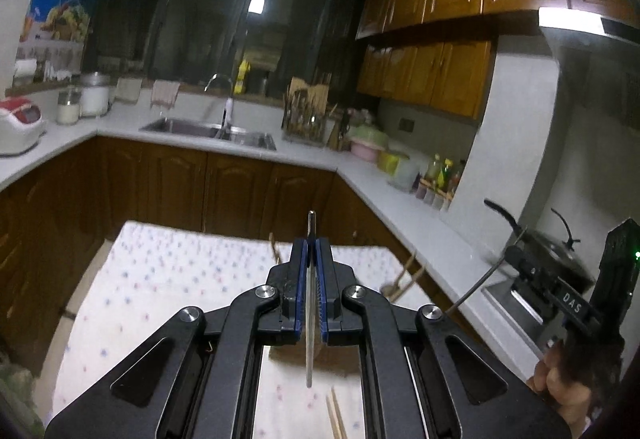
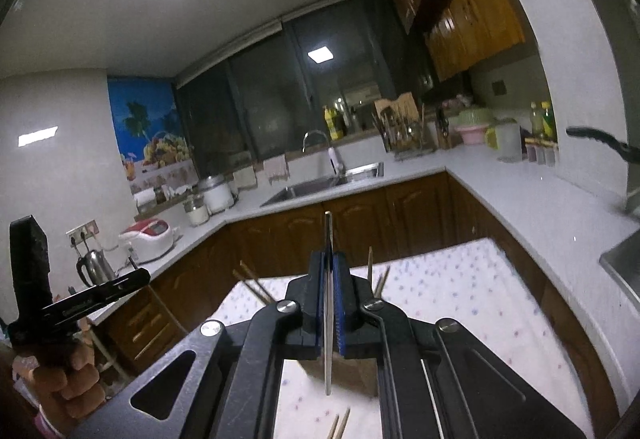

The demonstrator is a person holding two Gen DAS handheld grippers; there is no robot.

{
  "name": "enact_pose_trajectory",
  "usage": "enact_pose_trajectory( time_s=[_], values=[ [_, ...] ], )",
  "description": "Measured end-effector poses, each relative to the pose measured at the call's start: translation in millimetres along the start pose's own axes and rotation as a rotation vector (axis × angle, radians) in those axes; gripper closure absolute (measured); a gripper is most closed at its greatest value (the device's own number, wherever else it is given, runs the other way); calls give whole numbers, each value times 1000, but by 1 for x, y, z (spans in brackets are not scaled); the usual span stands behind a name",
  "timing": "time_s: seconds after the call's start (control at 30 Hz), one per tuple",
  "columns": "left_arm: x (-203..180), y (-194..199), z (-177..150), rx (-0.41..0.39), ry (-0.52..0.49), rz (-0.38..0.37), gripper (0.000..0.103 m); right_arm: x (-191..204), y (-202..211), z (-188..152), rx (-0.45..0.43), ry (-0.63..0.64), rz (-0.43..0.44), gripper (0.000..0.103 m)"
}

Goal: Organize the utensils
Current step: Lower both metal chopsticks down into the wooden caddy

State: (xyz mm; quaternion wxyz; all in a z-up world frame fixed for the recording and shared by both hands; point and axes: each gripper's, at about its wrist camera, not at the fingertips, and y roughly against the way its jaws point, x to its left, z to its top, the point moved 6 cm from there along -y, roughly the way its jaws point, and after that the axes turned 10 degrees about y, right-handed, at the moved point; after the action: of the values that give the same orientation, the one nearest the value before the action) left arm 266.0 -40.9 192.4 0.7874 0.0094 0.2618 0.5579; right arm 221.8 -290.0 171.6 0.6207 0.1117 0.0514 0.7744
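My left gripper (image 1: 311,245) is shut on a thin metal utensil (image 1: 310,319) that runs upright between its blue pads. My right gripper (image 2: 329,259) is shut on a second thin metal utensil (image 2: 328,319) in the same way. Both are held above a table with a dotted white cloth (image 1: 180,279), which also shows in the right wrist view (image 2: 460,299). A wooden holder (image 2: 344,375) with chopsticks (image 2: 252,279) sticking out stands under the grippers. Loose chopsticks (image 1: 335,413) lie on the cloth. The right gripper's body (image 1: 576,303) shows at the right of the left view.
A white L-shaped counter (image 1: 280,153) with a sink (image 1: 208,129), a utensil rack (image 1: 306,119), jars and a rice cooker (image 1: 18,123) runs behind the table. A stove with a pan (image 1: 552,251) stands at the right. A kettle (image 2: 94,267) stands at the left.
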Motion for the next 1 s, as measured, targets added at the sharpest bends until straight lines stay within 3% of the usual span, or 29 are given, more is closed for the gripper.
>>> enact_pose_trajectory(
  time_s=[0.17,0.43,0.7,1.0],
  values=[
    [-10,-19,22,-40,-7,-12,99,-1,-15,17,-29,16,-11,98],
    [-9,-59,31,-51,24,0,99,-9,-39,18,-30,31,-42,99],
    [7,-96,8,-18,77,51,99,-14,-56,5,-11,29,-54,98],
    [19,-112,-20,24,91,71,99,-16,-71,-22,35,33,-60,98]
  ],
)
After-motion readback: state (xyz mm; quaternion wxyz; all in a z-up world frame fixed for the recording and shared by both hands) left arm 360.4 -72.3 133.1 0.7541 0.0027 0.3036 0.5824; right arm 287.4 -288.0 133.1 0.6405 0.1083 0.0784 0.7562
